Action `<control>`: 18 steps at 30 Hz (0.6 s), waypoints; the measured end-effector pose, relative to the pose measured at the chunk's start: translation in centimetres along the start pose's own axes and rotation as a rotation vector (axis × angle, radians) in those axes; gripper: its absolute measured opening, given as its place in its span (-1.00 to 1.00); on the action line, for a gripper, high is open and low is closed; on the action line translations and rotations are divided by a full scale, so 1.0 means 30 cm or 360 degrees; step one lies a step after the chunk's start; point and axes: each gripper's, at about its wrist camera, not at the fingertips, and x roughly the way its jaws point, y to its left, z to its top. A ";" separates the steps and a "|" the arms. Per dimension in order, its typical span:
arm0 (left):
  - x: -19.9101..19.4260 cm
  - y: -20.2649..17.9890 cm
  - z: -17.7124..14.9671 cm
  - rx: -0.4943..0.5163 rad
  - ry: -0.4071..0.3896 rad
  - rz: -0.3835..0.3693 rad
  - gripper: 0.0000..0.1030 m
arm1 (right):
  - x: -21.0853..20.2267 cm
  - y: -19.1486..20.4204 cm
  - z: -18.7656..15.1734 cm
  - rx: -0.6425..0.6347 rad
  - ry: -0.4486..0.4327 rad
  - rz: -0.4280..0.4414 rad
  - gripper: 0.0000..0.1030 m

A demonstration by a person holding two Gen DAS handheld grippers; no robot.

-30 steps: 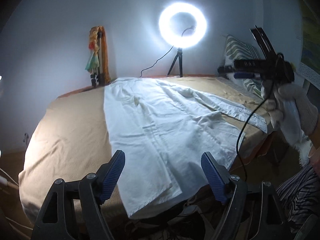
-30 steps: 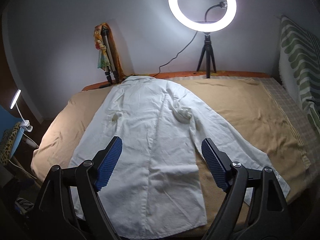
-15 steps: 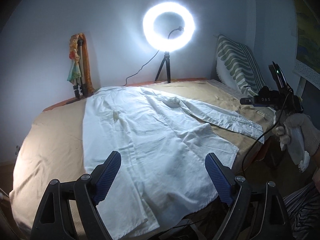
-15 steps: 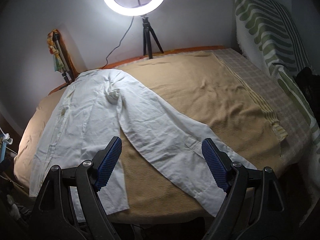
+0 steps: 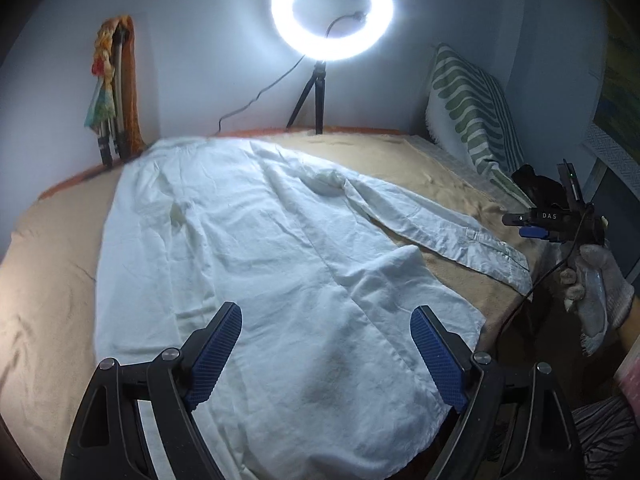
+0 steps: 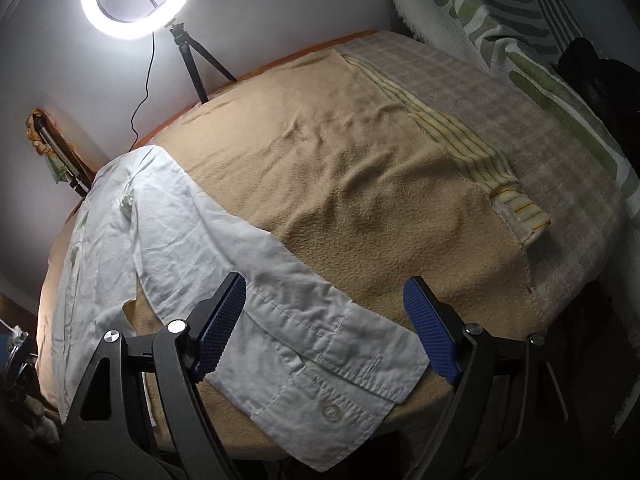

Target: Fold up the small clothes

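Nearest the left wrist camera, the left gripper (image 5: pixel 326 344) hangs with its blue-padded jaws spread wide and nothing between them, above the hem end of a white shirt (image 5: pixel 256 264). The right gripper (image 6: pixel 324 328) is likewise released, its pads parted on either side of the shirt's sleeve cuff (image 6: pixel 332 392), above it rather than pinching it. The shirt lies flat and spread out on a tan blanket (image 6: pixel 360 184) covering the bed, its long axis running from the hem at the near edge away to the collar end by the far wall; one sleeve (image 5: pixel 432 224) stretches out to the right, its cuff reaching the bed's near right edge. In the left wrist view, the right gripper's body appears at the right, held in a gloved hand (image 5: pixel 596 292), and bears the readable letters "DAS" (image 5: pixel 550 216). Farther back, a green-and-white striped cushion (image 5: pixel 472 120) leans at the right. A lit ring light (image 5: pixel 332 10) on a small tripod stands against the far wall.
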 end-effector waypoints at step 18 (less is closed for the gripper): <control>0.062 0.000 -0.044 0.0036 0.0093 0.0012 0.69 | 0.149 0.114 0.007 -0.0296 0.0127 -0.0057 -0.79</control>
